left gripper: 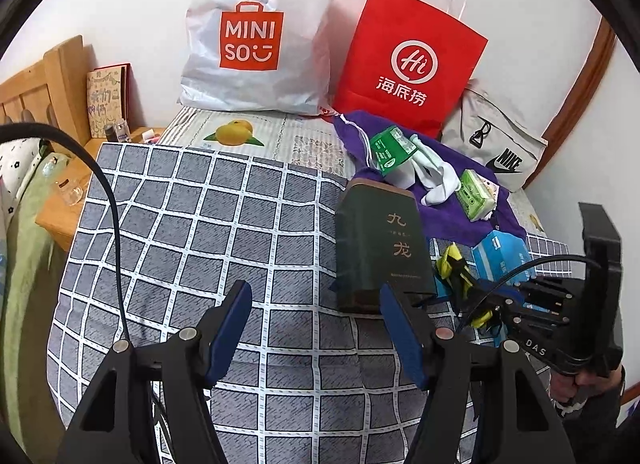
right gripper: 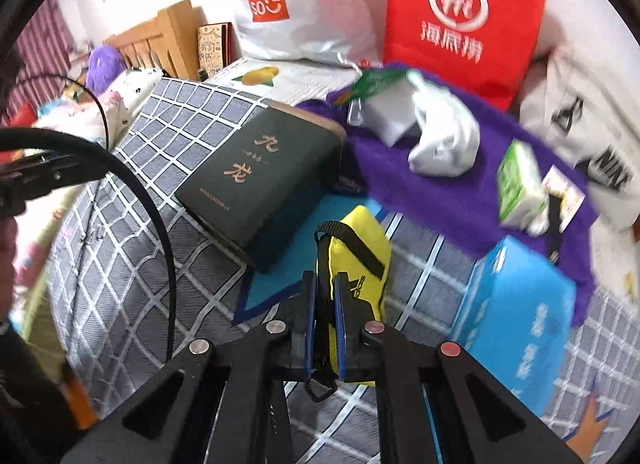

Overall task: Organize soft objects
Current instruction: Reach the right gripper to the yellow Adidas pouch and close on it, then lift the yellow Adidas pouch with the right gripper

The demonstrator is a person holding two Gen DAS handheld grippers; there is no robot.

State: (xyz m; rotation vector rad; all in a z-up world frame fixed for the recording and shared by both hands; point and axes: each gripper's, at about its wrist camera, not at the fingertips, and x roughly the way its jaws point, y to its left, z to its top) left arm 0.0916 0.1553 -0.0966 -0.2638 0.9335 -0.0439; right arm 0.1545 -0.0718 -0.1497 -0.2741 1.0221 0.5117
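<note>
Soft objects: scattered at the far right of the checked bedspread (left gripper: 192, 232), most of them on a purple towel (right gripper: 460, 184).
Bedspread: grey with white grid, bare on the left side.
Bags against wall: three, a white plastic bag (left gripper: 256, 36), a red paper bag (left gripper: 412, 60), a grey drawstring bag (left gripper: 492, 144).
Dark green box (right gripper: 260, 176): one, rigid, lying flat beside the towel.
Blue tissue pack (right gripper: 516, 316): one, right of the pouch.
White socks (right gripper: 444, 140): one bundle, on the towel.
Green tissue packs: two, on the towel.
Yellow pouch (right gripper: 360, 264): one, directly ahead of the right gripper (right gripper: 325, 328), long axis in line with the fingers.
Right gripper: clamped on the pouch's near end.
Left gripper (left gripper: 316, 328): jaws apart, empty, over bare bedspread.
Nearer hand: right.
</note>
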